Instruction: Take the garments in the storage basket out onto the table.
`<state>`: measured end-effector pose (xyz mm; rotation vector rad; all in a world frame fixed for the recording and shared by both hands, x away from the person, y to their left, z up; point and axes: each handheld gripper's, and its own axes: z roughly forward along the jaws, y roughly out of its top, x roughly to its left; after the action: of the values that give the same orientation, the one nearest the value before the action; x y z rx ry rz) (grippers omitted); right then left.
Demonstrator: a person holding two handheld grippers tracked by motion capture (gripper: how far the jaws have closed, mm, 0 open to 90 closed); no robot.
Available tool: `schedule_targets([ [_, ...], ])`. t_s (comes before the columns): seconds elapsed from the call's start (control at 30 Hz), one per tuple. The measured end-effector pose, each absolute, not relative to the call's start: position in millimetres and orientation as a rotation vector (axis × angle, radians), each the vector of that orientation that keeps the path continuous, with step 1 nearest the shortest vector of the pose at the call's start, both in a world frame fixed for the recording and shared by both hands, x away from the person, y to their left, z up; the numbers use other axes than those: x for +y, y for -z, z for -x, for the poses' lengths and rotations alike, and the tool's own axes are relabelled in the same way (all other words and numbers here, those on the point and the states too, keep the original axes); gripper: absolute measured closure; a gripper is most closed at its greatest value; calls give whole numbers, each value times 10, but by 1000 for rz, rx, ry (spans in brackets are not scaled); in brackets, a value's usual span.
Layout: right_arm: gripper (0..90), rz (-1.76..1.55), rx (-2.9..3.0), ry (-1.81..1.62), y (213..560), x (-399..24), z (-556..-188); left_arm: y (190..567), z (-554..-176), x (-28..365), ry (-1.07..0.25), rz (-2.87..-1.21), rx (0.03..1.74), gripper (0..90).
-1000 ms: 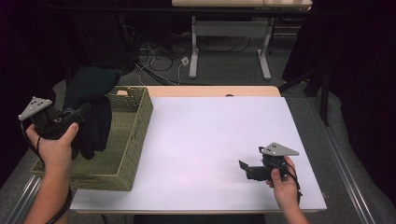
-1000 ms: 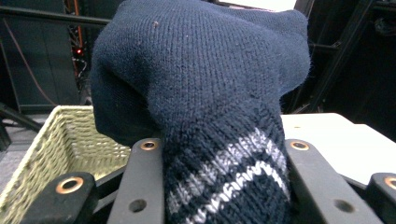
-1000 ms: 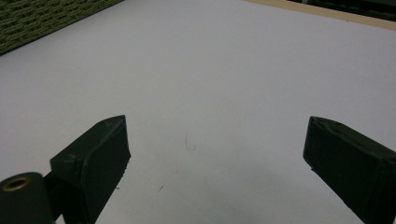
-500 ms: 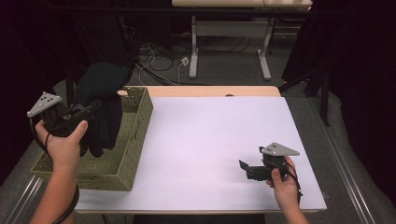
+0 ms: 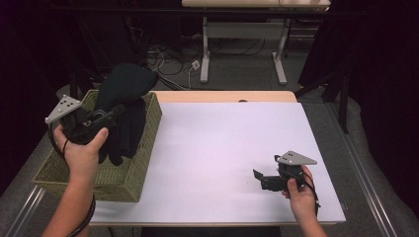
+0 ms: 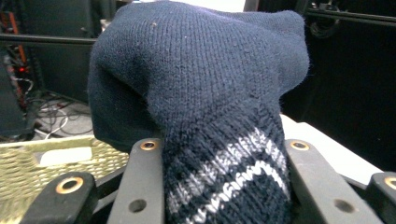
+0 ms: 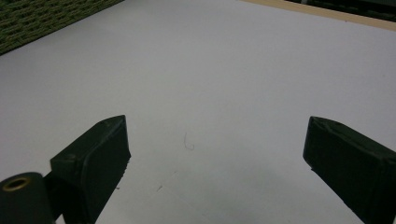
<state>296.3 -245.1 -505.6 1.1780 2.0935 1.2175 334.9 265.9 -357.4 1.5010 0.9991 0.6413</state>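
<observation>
A dark navy knitted garment point(image 5: 126, 98) with grey-white stripes near its edge point(image 6: 219, 116) hangs lifted above a woven olive basket point(image 5: 143, 148) at the table's left. My left gripper point(image 5: 116, 111) is shut on its striped part, the cloth bunched between the two black jaws, and the rest drapes down toward the basket. My right gripper point(image 5: 257, 176) rests low over the white table sheet point(image 5: 222, 143) near the front right, its jaws spread wide with nothing between them point(image 7: 215, 154).
The basket's corner point(image 7: 42, 18) lies far left of the right gripper. A wooden table edge point(image 5: 222, 96) borders the sheet at the back. Beyond it are desk legs and cables on the floor point(image 5: 197, 59).
My left gripper has carried the navy garment up and to the right over the basket. The right gripper has stayed where it was.
</observation>
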Motion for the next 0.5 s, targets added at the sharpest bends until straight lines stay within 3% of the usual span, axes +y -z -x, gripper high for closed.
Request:
schedule_targets([
  [0.5,68,-1172,2090,-1216,5047,-2459,-2957,3612,-3409,2227,-573,-1527,924,662],
])
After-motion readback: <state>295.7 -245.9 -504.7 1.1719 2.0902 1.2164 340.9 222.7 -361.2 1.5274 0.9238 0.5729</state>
